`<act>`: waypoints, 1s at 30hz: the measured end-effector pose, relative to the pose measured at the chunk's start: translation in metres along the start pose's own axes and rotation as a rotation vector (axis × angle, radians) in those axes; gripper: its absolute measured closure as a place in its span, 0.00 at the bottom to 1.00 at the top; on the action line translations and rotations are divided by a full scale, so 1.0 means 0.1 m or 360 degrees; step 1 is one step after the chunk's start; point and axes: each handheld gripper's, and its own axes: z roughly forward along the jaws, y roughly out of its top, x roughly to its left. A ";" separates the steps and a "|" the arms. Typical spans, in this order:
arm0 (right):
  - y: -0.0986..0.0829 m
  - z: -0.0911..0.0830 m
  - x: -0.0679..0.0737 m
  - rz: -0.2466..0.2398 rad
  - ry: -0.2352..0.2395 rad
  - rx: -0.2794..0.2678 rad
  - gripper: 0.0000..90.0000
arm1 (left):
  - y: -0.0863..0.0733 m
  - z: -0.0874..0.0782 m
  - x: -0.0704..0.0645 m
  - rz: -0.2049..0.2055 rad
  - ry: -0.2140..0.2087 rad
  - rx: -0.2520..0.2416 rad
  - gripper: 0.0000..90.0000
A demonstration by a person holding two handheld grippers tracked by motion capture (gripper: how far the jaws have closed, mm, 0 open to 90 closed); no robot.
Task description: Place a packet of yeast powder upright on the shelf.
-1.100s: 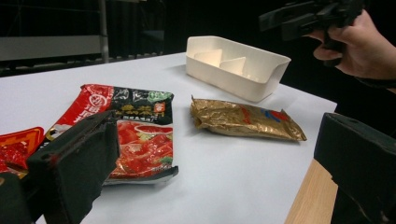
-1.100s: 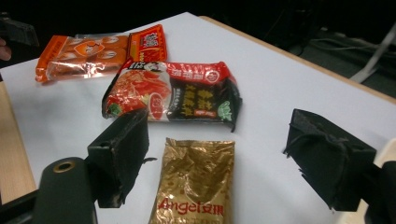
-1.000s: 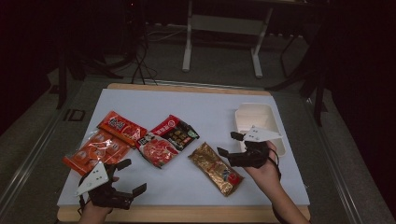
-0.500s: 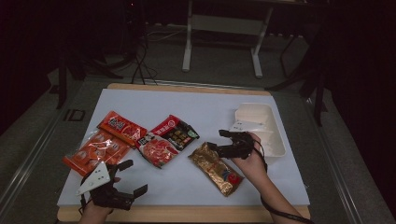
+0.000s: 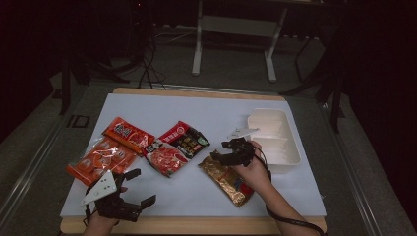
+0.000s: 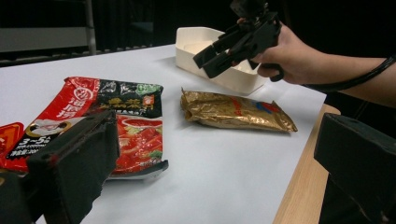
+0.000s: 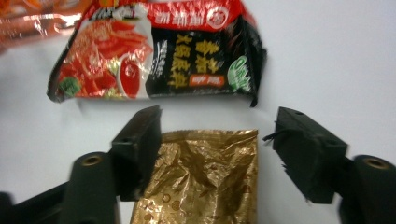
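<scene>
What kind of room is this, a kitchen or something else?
Probably a dim lab or recording studio, not a kitchen. A white-covered table stands on bare floor with metal stand legs and loose cables behind it, and snack packets are laid out for handling.

You see a white tray (image 5: 290, 157) at three o'clock, and red snack packets (image 5: 127, 133) and an orange packet (image 5: 96, 160) at nine o'clock.

Both grippers black plastic, blocky jaws. Left gripper (image 5: 132, 189) carries a grey three-cornered plate; right gripper (image 5: 227, 152) likewise, black cable trailing along a bare forearm. Round sockets at jaw bases.
</scene>
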 end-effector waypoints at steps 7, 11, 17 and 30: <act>-0.02 0.14 -0.04 0.0031 -0.0009 0.0051 0.36 | 0.00 0.00 0.00 -0.0002 -0.0006 0.0005 0.01; -0.02 0.21 -0.06 0.0036 -0.0022 0.0084 0.36 | 0.00 0.01 0.00 0.0001 -0.0006 0.0013 0.01; -0.07 0.39 -0.08 0.0033 -0.0050 0.0215 0.36 | -0.01 0.01 0.00 -0.0001 -0.0010 0.0022 0.01; -0.16 0.50 0.05 -0.0117 -0.0156 0.0369 0.57 | -0.01 0.02 -0.01 0.0007 -0.0011 0.0036 0.01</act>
